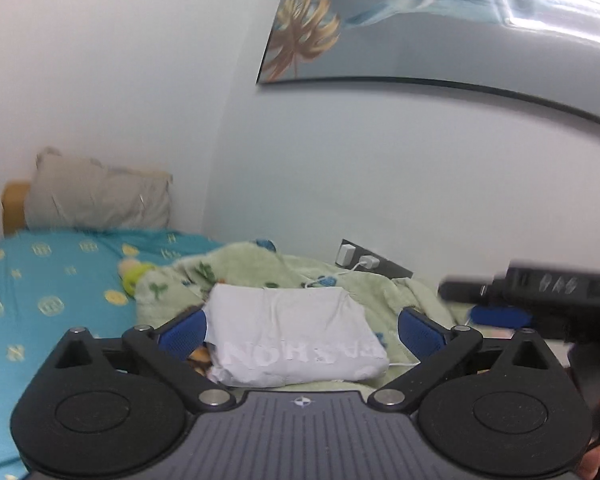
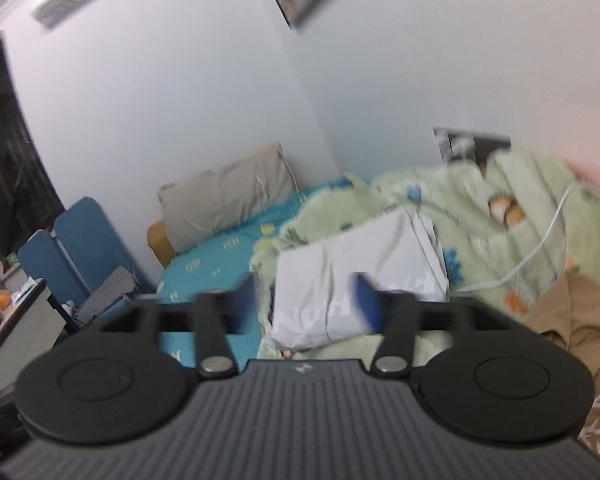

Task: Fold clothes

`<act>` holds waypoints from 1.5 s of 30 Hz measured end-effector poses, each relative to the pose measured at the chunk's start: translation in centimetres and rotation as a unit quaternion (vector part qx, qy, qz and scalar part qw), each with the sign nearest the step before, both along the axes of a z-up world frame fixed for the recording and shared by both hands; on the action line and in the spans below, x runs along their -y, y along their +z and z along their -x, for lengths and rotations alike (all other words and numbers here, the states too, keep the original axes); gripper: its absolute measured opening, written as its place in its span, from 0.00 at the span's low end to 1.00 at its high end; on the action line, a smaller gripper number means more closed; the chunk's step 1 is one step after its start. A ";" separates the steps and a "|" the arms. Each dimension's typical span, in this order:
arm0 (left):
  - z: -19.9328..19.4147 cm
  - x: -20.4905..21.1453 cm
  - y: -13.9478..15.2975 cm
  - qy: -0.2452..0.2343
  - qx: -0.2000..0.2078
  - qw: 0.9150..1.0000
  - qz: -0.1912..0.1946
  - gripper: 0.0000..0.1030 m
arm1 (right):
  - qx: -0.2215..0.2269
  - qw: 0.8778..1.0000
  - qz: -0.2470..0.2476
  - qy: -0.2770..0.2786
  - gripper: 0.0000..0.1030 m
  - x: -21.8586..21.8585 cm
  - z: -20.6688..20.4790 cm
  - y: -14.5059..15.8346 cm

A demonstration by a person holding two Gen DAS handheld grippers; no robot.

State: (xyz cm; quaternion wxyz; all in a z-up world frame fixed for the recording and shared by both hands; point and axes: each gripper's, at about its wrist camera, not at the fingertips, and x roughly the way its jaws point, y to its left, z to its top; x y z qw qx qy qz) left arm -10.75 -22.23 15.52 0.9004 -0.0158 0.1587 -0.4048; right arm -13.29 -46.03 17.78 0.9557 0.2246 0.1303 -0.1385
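The left gripper point(image 1: 300, 330) hangs with its blue-padded jaws spread wide, nothing between them. The right gripper point(image 2: 306, 304) is parted too, and blurred. Just beyond both lies the folded white shirt point(image 1: 296, 336), lettering upward, resting on the green fleece blanket point(image 1: 260, 268). A white cable point(image 2: 540, 248) trails over the blanket beside the shirt. Further from the shirt, a grey pillow point(image 1: 100, 196) leans at the wall.

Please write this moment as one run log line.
left gripper: open | right gripper: open | folded white printed garment: on green fleece blanket
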 end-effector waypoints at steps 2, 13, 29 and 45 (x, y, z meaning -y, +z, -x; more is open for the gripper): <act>1.1 -0.8 0.0 0.009 0.015 1.000 -0.003 1.00 | 0.019 0.999 0.028 -0.007 0.90 -1.3 1.2 0.1; 3.7 -5.5 -0.8 0.047 0.047 0.998 0.006 1.00 | 0.023 0.993 0.113 0.001 0.90 -7.7 2.4 -3.0; 4.3 -7.5 -3.1 0.077 0.088 0.993 -0.016 1.00 | 0.015 0.988 0.150 -0.038 0.90 -11.9 1.6 -5.7; 4.9 -9.2 -2.8 0.079 0.087 0.993 -0.009 1.00 | -0.002 0.985 0.167 -0.050 0.90 -13.8 2.0 -5.4</act>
